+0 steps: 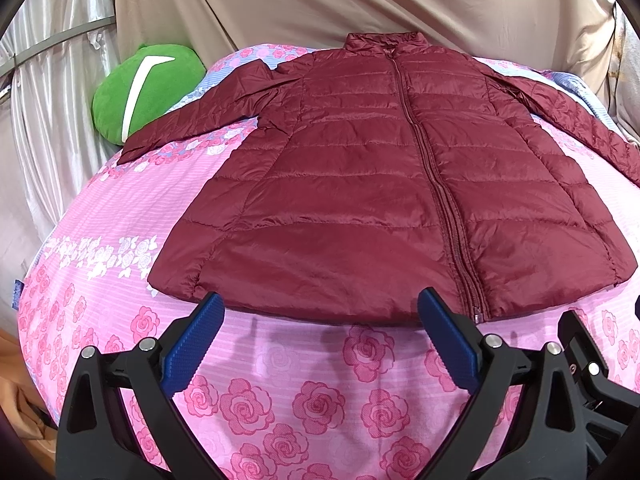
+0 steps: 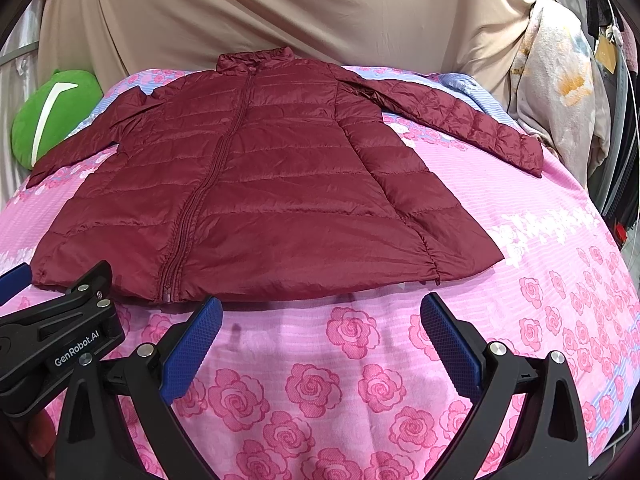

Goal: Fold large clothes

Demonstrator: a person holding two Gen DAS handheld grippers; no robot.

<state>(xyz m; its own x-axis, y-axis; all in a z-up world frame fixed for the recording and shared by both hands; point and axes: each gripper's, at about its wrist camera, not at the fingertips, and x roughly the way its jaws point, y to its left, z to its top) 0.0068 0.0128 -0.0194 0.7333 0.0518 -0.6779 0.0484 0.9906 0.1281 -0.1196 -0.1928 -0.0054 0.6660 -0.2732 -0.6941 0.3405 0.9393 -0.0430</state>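
Observation:
A dark red quilted puffer jacket [image 1: 372,184] lies flat, front up and zipped, on a pink rose-print bed cover [image 1: 320,392]. Its collar is at the far side and both sleeves are spread outward. It also shows in the right wrist view [image 2: 256,192]. My left gripper [image 1: 320,312] is open and empty, just short of the jacket's hem, left of the zipper. My right gripper [image 2: 320,316] is open and empty, near the hem right of the zipper. The left gripper's body [image 2: 60,340] shows at the left edge of the right wrist view.
A green plush cushion [image 1: 144,88] lies at the far left by the left sleeve cuff. Beige fabric [image 1: 360,0] hangs behind the bed. Silvery curtains [image 1: 48,120] hang on the left. Draped clothes [image 2: 560,92] and cables stand on the right.

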